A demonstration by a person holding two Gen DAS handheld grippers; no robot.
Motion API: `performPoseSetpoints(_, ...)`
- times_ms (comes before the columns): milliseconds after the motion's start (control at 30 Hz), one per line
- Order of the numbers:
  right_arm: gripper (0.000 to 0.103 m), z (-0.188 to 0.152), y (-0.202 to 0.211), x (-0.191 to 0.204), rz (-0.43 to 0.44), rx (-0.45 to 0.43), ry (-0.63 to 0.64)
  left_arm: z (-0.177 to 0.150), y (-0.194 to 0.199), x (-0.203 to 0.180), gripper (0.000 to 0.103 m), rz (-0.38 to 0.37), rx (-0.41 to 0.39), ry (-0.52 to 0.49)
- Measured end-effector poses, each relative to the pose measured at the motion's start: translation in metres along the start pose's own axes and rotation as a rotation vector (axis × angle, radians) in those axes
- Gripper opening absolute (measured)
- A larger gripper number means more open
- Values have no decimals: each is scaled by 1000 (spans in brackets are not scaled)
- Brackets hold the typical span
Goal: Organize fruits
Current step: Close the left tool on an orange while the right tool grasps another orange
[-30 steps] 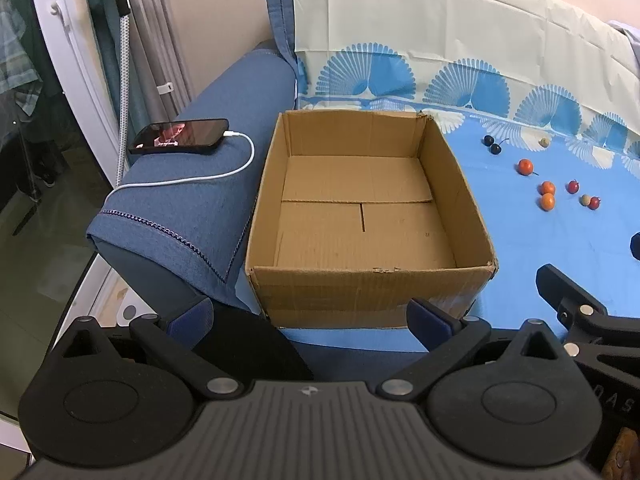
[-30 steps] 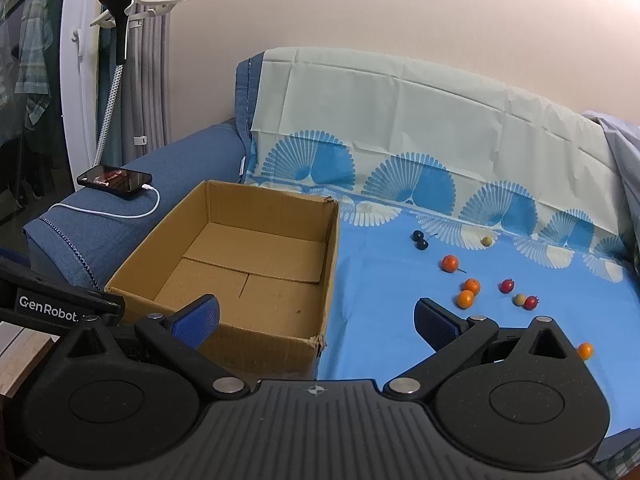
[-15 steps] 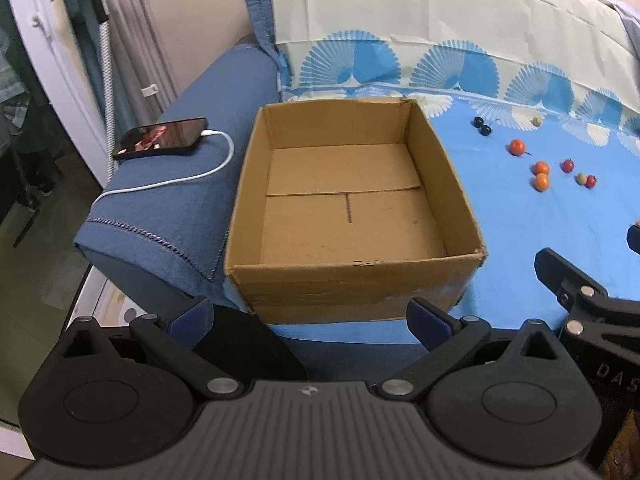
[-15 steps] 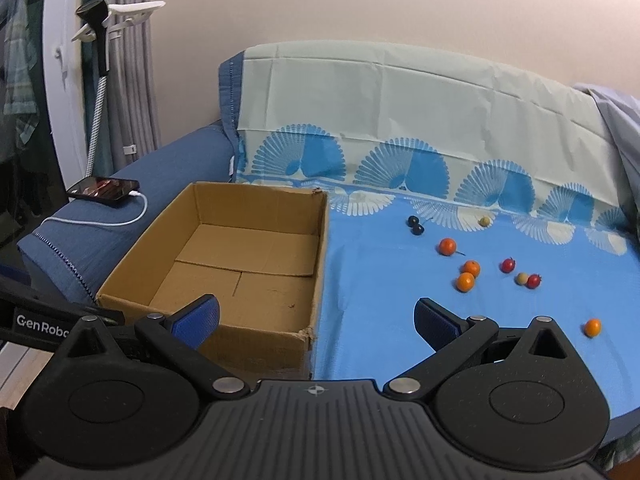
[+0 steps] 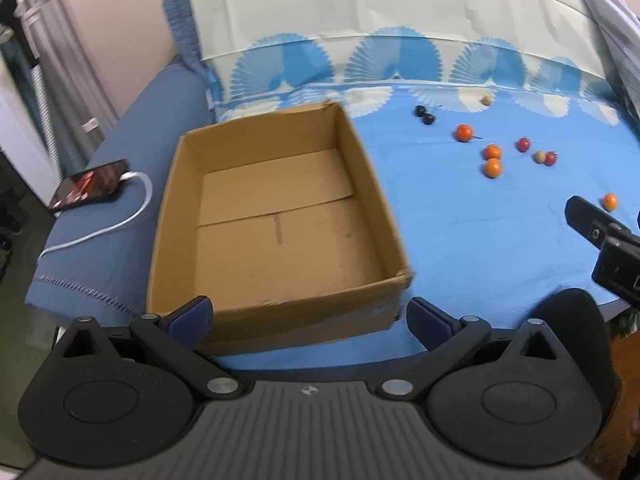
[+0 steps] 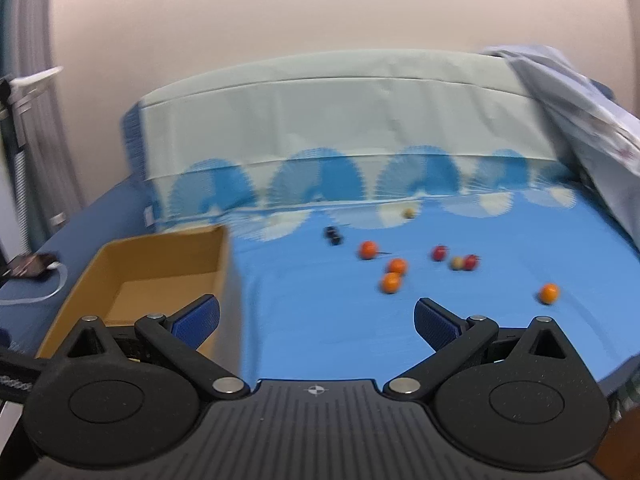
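An empty cardboard box [image 5: 280, 216] sits on the blue sheet, seen at the left in the right wrist view [image 6: 160, 276]. Small fruits lie scattered to its right: several orange ones [image 5: 492, 168] [image 6: 391, 282], red ones [image 5: 523, 144] [image 6: 439, 253], a dark pair [image 5: 425, 114] [image 6: 333, 234] and a pale one [image 6: 409, 213]. A lone orange fruit [image 6: 549, 293] lies farther right. My left gripper [image 5: 310, 316] is open in front of the box's near wall. My right gripper [image 6: 316, 320] is open above the sheet, short of the fruits. Nothing is between either pair of fingers.
A phone [image 5: 90, 186] on a white cable [image 5: 120, 220] lies on the blue sofa arm left of the box. The patterned sheet covers the backrest [image 6: 340, 120]. A bundle of pale cloth [image 6: 580, 92] is at the right. The right gripper's body [image 5: 604, 236] shows at the right edge.
Both views have swung to the right. The fruits now sit nearer the centre of the right wrist view, and the box has slid to its left. Both grippers stay open.
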State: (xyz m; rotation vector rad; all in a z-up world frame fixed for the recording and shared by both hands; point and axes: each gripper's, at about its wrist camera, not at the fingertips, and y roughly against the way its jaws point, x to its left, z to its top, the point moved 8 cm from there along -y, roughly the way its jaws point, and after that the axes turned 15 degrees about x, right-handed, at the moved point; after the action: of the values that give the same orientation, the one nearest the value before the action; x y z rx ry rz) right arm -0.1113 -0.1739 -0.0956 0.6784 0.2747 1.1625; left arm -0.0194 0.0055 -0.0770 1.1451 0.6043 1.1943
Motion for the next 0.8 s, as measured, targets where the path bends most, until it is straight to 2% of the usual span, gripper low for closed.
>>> performPoseSetpoints(167,103,5,-10,-47,-69,4,-81,24,-1,-35,103,-84,-12,-32)
performPoseSetpoints(500,103,17,-46,-125,-192,26,-196,78,-26,-103,103,-133,-47,-106)
performPoseSetpoints(600,103,20,-62,-151,-231,37,-213,97,-44,-129,103,-137,-19,-143)
performPoseSetpoints(733,103,23,-91,-195,-286,60,-269,125,-75,-165,103,-187,41,-183)
performPoseSetpoints(800,102,23,-109,-216,-297,71,-294,143,-90,-184,103,-211,36,-188)
